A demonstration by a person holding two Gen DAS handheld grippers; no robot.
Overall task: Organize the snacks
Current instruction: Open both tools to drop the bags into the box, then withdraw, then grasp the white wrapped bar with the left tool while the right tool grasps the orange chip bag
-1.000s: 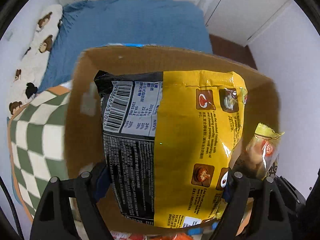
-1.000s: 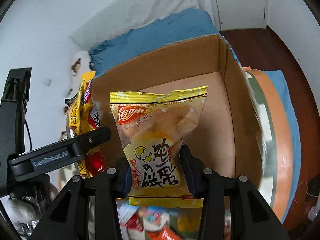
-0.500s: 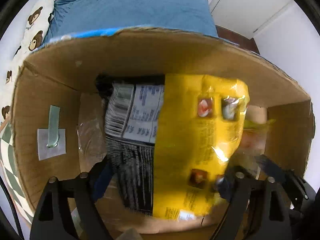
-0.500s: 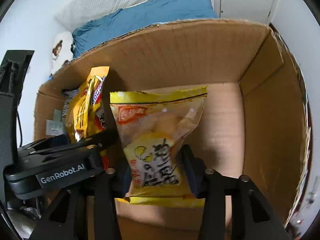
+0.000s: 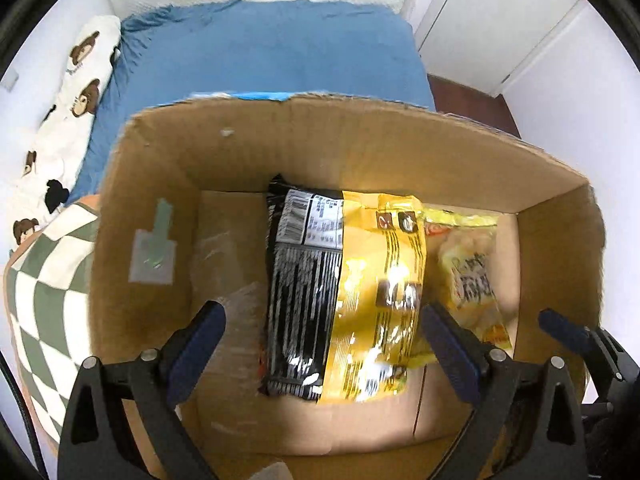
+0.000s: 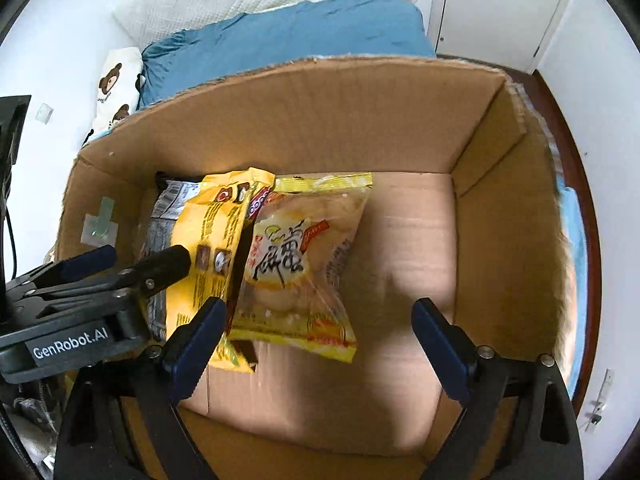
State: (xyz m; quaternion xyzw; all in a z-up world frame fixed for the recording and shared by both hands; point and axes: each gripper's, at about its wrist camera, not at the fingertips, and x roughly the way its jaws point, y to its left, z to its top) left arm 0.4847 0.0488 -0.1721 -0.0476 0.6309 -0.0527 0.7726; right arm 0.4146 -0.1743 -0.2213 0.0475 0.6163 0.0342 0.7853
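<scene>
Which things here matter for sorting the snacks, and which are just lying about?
Job:
- cardboard box
- black-and-yellow packet
- clear yellow snack bag
- left tongs, open
- right tongs, open

Lying about:
- blue bedding
- bear pillow
- checkered cloth

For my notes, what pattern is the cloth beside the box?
Green and white checks, clearest in the left wrist view.

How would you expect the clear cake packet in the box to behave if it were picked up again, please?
The clear cake packet probably feels light and puffy, its film ballooned around the cake. The glossy wrapper may slip. Its contents look soft, so hard squeezing could crush them.
</scene>
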